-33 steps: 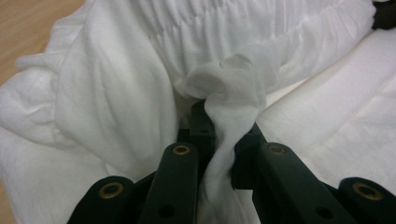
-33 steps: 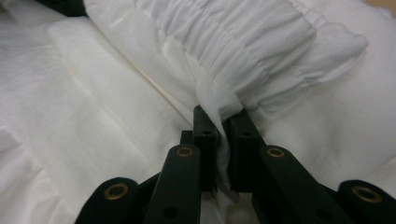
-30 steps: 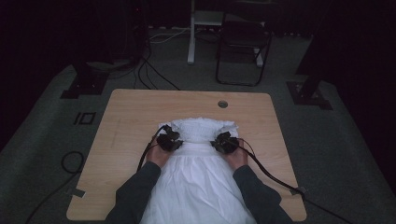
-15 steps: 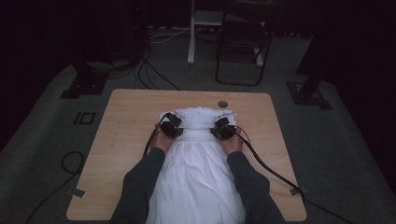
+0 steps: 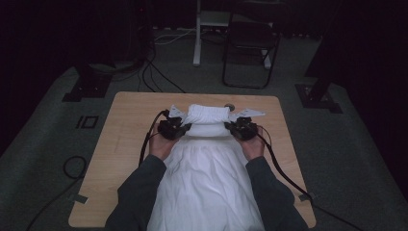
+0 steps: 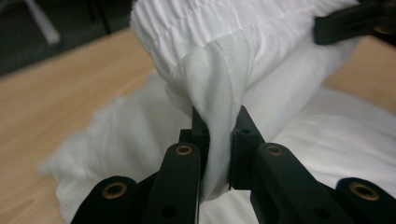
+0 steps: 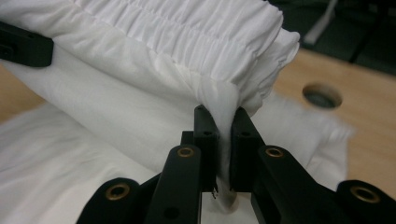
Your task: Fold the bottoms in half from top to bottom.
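I am in the middle of a fold: both of my tools have the far, gathered end of the white garment (image 5: 207, 120) pinched and lifted off the desk (image 5: 125, 144), while the rest of the cloth lies flat toward me and hangs over the near edge. My left tool (image 6: 219, 126) is closed tight on a bunched pleat of fabric at the garment's left side, just below the elastic band. My right tool (image 7: 220, 121) is closed the same way on a fold at the right side, close under the ruched edge. In the high view the left tool (image 5: 179, 129) and right tool (image 5: 235, 128) sit level with each other, the raised band stretched between them.

I judge the next move is to carry this lifted end over the flat part and lay it down, keeping both sides even so the cloth does not twist, and only then letting go.

No containers are on the desk; there is a round cable hole (image 7: 322, 95) in its top beyond the cloth.
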Available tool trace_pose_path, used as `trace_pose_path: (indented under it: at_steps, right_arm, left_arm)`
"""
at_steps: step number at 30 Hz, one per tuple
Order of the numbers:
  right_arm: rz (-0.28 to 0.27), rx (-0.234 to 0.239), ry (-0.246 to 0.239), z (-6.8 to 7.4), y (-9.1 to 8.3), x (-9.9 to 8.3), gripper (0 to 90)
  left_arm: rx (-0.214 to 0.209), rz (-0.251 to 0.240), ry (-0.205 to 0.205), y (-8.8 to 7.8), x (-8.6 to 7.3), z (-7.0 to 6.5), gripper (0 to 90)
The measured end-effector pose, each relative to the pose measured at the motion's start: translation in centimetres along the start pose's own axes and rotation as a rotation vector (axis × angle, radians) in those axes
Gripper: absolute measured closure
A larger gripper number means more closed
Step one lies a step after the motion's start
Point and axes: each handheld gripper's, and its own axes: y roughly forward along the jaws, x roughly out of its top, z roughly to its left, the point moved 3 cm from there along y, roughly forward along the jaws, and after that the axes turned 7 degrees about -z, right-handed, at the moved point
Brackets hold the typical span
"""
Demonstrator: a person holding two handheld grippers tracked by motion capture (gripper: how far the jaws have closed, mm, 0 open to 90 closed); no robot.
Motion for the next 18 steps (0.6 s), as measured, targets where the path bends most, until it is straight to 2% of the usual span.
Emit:
trace_pose_path:
  at_steps: [2, 4, 6, 7, 9, 12, 14, 15, 16, 17, 18]
  right_arm:
    - [-0.027, 0.022, -0.03, 0.8, -2.0, 0.3, 84.0]
    - [-0.028, 0.054, -0.054, 1.7, -3.6, -0.1, 83.9]
    - [-0.013, 0.087, -0.062, 2.7, -4.8, -1.3, 84.0]
    - [0.005, 0.101, -0.068, 3.2, -5.2, -2.2, 83.9]
    - [0.055, 0.117, -0.088, 4.1, -5.6, -4.4, 83.9]
    - [0.149, 0.141, -0.097, 5.1, -5.4, -7.9, 83.7]
    - [0.198, 0.156, -0.085, 5.5, -5.1, -10.0, 83.3]
    - [0.221, 0.165, -0.075, 5.6, -4.9, -10.9, 83.0]
    - [0.239, 0.171, -0.065, 5.7, -4.7, -11.5, 82.8]
    - [0.253, 0.17, -0.058, 5.8, -4.4, -12.0, 82.6]
    - [0.265, 0.173, -0.053, 5.9, -4.2, -12.3, 82.3]
  left_arm:
    - [-0.029, -0.016, 0.025, -1.8, -0.3, -1.3, 84.1]
    - [-0.079, -0.016, 0.02, -3.2, -1.4, -2.7, 84.0]
    - [-0.107, 0.016, 0.044, -4.0, -3.2, -4.0, 83.8]
    - [-0.122, 0.038, 0.039, -4.1, -4.3, -4.6, 83.8]
    - [-0.139, 0.098, 0.035, -3.7, -6.8, -5.6, 83.7]
    - [-0.172, 0.209, 0.014, -2.1, -10.8, -6.5, 83.7]
    - [-0.166, 0.266, 0.012, -1.1, -12.6, -6.6, 83.8]
    - [-0.155, 0.284, 0.042, -0.7, -13.2, -6.6, 83.8]
    - [-0.162, 0.267, 0.058, -0.4, -13.3, -6.2, 83.7]
    - [-0.167, 0.277, 0.041, -0.3, -13.2, -5.7, 83.7]
    - [-0.147, 0.288, 0.047, -0.2, -12.9, -5.2, 83.7]
